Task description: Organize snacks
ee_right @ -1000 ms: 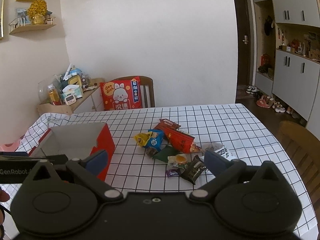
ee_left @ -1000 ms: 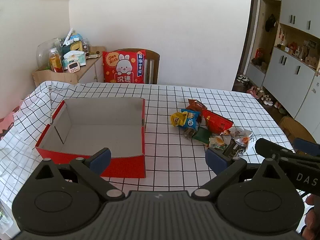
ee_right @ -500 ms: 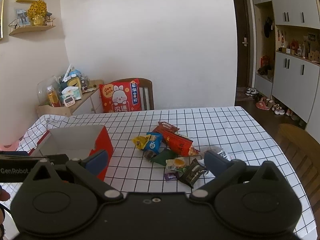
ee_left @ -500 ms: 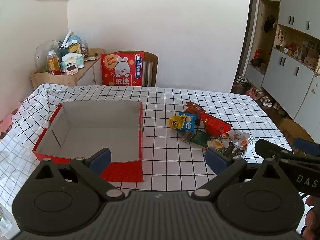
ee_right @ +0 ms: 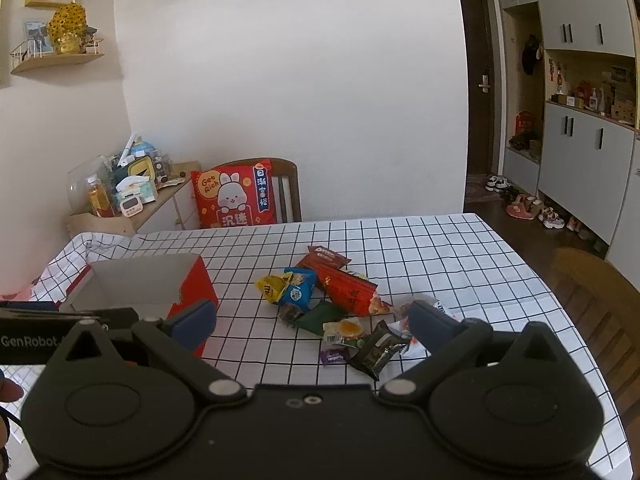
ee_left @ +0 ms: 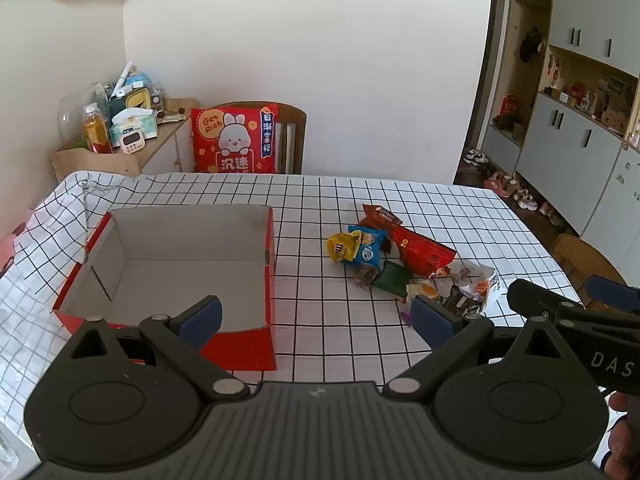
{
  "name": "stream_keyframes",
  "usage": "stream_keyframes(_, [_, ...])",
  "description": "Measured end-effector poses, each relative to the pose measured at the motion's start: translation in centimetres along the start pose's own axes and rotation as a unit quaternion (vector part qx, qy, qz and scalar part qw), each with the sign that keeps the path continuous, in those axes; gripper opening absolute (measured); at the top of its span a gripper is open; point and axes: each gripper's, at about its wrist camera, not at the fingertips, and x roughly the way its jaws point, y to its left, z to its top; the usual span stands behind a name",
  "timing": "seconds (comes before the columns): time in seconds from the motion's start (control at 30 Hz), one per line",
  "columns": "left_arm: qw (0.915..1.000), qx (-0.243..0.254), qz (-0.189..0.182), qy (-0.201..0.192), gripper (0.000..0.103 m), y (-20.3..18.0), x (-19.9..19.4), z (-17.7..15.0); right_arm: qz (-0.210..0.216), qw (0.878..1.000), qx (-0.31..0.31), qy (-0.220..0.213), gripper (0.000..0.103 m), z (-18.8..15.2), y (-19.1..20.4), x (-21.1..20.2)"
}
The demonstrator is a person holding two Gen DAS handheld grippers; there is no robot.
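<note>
Tabletop w/ white black-grid cloth point(ee_left: 360, 200) carries everything. Biggest item: open red cardboard box w/ plain grey-white inside point(ee_left: 176, 264), on the left half, nothing in it. Right of the box, apart from it, a loose heap of snack packets near mid-tabletop: long red crinkly foil packet point(ee_right: 350, 290) lying slanted; blue biscuit packet point(ee_right: 298, 290) touching a yellow candy packet point(ee_right: 272, 288) on its left; orange-red packet w/ white lettering point(ee_right: 324, 256) at the far end of the heap; dark green flat packet point(ee_right: 320, 316) just in front of the blue one; black glossy packet point(ee_right: 378, 350) at the near edge; small clear wrapper w/ orange-yellow print point(ee_right: 344, 330); tiny purple wrapper point(ee_right: 332, 356) nearest the camera. Packets overlap, some crumpled. Left gripper point(ee_left: 316, 316) jaws spread wide, holding nothing, above the box's near right corner. Right gripper point(ee_right: 314, 320) also spread wide, empty, above the heap's near side.
</note>
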Motion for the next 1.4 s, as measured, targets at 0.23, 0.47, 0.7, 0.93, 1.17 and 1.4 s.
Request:
stream_keyframes(0.23, [0.9999,0.002,-0.01,0.001,0.101,-0.9,0.7,0.1,-0.007,1.0,0.001,0.002,0.103,0.2,-0.6,0.2])
stream_keyframes(0.47, [0.9996,0.003,-0.023,0.017,0.101,-2.4,2.3,0.2,-0.014,1.0,-0.005,0.005,0.102,0.2,-2.0,0.6])
stream_keyframes(0.7, [0.9982,0.027,-0.034,0.043,0.101,-5.1,4.8,0.5,-0.009,1.0,0.005,0.028,0.102,0.1,-4.8,2.1])
stream_keyframes(0.93, [0.9963,0.062,-0.035,0.048,0.101,-8.4,7.7,0.4,-0.032,0.998,0.029,0.054,0.101,0.2,-9.4,5.2])
stream_keyframes(1.17, [0.9935,0.094,-0.048,0.044,0.101,-11.6,10.9,-0.1,-0.062,0.993,0.044,0.087,0.099,0.4,-13.7,9.7])
stream_keyframes(1.4, [0.9868,0.144,-0.063,0.039,0.1,-14.8,14.3,-0.7,-0.063,0.987,0.071,0.127,0.098,0.4,-16.3,14.7])
